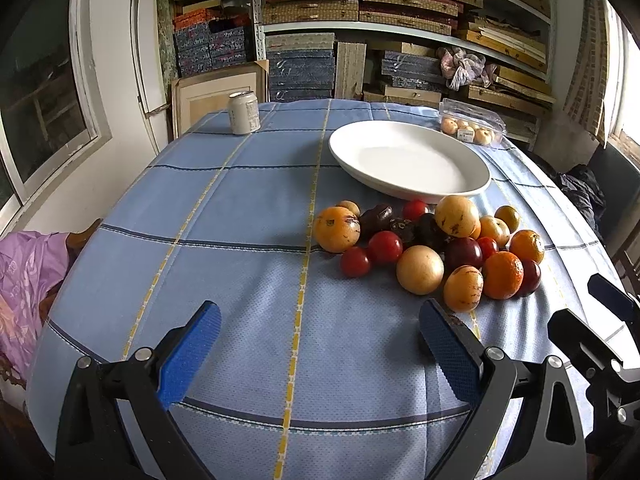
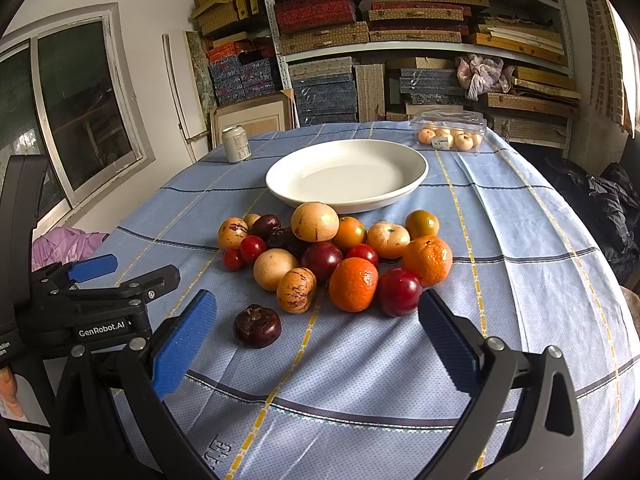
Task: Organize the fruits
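A heap of mixed fruit (image 1: 428, 248) lies on the blue checked tablecloth: oranges, red tomatoes, dark plums and pale yellow streaked fruits; it also shows in the right wrist view (image 2: 332, 256). A dark round fruit (image 2: 257, 326) lies apart at the front. Behind the heap stands an empty white plate (image 1: 408, 162), also in the right wrist view (image 2: 346, 174). My left gripper (image 1: 320, 340) is open and empty, short of the heap. My right gripper (image 2: 318, 332) is open and empty, just in front of the heap, with the dark fruit between its fingers' lines.
A white can (image 1: 244, 112) stands at the back left. A clear plastic box of small pale fruit (image 1: 470, 122) sits at the back right. Shelves of boxes fill the wall behind. A window is on the left. A purple cloth (image 1: 28, 280) lies by the table's left edge.
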A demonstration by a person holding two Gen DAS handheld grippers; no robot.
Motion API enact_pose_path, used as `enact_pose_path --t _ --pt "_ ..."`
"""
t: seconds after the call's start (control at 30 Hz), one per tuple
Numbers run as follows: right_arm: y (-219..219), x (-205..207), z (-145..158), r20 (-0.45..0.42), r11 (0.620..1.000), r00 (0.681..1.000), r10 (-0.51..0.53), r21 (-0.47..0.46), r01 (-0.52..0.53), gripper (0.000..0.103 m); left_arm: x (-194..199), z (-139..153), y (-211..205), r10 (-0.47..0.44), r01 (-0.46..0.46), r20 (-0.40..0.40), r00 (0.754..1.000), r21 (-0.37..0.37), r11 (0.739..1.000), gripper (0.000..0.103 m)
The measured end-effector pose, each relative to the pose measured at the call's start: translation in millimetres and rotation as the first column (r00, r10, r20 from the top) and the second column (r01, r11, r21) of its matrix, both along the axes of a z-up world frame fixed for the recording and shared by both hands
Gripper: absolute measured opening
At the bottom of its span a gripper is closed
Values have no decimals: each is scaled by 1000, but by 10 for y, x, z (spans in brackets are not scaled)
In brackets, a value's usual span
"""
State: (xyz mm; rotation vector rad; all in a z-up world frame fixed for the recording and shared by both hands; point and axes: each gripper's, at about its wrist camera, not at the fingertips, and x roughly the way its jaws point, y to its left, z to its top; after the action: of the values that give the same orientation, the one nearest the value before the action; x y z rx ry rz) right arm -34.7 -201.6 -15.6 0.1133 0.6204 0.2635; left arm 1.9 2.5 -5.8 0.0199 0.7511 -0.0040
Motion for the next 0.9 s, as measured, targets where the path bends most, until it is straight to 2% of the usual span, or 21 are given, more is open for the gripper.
enact_pose_path --t 0.73,0.9 --pt "2 1 3 1 1000 1000 -1 3 1 99 11 -25 -13 -9 9 -37 999 0 1000 100" --pt "-1 -1 5 1 1000 1000 -1 4 1 99 1 -20 -18 -10 10 -15 1000 2 1000 100"
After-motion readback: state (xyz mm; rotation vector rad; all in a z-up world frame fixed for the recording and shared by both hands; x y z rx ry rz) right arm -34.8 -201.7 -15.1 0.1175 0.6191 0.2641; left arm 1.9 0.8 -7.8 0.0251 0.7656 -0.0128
